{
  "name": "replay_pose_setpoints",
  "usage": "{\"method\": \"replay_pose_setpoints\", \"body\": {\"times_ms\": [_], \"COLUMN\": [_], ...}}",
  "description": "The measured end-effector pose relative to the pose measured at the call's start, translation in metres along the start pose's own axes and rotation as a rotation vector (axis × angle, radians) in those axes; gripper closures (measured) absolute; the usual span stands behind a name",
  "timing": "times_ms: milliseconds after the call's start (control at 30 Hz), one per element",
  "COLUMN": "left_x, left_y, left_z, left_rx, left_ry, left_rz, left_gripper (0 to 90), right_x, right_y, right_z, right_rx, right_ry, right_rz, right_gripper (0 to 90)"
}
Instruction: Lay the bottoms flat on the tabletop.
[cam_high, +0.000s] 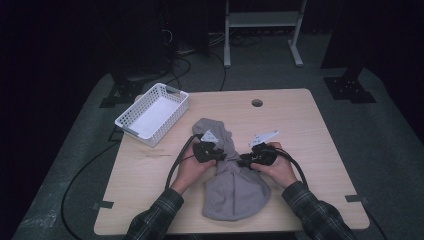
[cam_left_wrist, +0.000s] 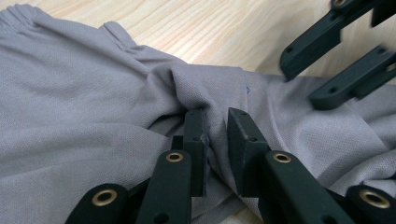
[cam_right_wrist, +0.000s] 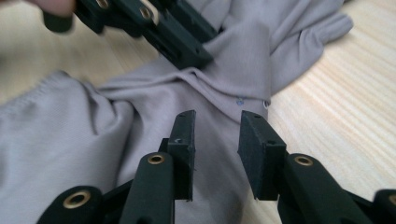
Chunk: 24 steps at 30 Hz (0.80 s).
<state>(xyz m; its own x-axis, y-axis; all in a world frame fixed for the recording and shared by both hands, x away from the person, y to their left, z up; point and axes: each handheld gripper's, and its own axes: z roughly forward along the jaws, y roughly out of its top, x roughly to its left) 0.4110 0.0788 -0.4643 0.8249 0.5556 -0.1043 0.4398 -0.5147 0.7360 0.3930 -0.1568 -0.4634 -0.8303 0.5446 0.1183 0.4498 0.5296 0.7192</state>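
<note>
A grey garment (cam_high: 232, 192) lies crumpled on the wooden table (cam_high: 300, 130), bunched narrow at its middle. My left gripper (cam_high: 220, 156) sits at the left side of that bunch. In the left gripper view its jaws (cam_left_wrist: 217, 114) pinch a raised fold of the cloth (cam_left_wrist: 84, 102). My right gripper (cam_high: 244, 161) is at the right side of the bunch, facing the left one. Its jaws (cam_right_wrist: 217, 116) stand apart over flat cloth (cam_right_wrist: 60, 135), pressing on nothing. The left gripper (cam_right_wrist: 194, 58) shows across from it on a cloth ridge, and the right gripper (cam_left_wrist: 301, 86) shows in the left gripper view.
A white slotted basket (cam_high: 177, 95) stands at the table's far left corner. A small round hole (cam_high: 257, 103) is near the far edge. Cables trail from both grippers towards the front. Bare wood lies to the right of the garment.
</note>
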Motion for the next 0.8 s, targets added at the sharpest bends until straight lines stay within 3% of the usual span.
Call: {"method": "replay_pose_setpoints", "body": {"times_ms": [133,500,800], "left_x": [0.001,0.001,0.004], "left_y": [-0.002,-0.003,-0.004], "left_z": [0.0,0.001,0.001], "left_rx": [-0.008,-0.011,-0.009], "left_ry": [-0.006,-0.014,-0.024], "left_rz": [-0.011,-0.022,-0.032], "left_gripper": [77.0,79.2,79.3], "right_x": [0.002,0.008,0.018], "right_y": [0.003,0.01,0.012], "right_z": [0.004,0.018,0.016], "right_rx": [-0.012,-0.001,0.042], "right_ry": [-0.043,-0.02,-0.035], "right_rz": [-0.045,-0.1,-0.211], "right_gripper": [67.0,74.5,70.2]}}
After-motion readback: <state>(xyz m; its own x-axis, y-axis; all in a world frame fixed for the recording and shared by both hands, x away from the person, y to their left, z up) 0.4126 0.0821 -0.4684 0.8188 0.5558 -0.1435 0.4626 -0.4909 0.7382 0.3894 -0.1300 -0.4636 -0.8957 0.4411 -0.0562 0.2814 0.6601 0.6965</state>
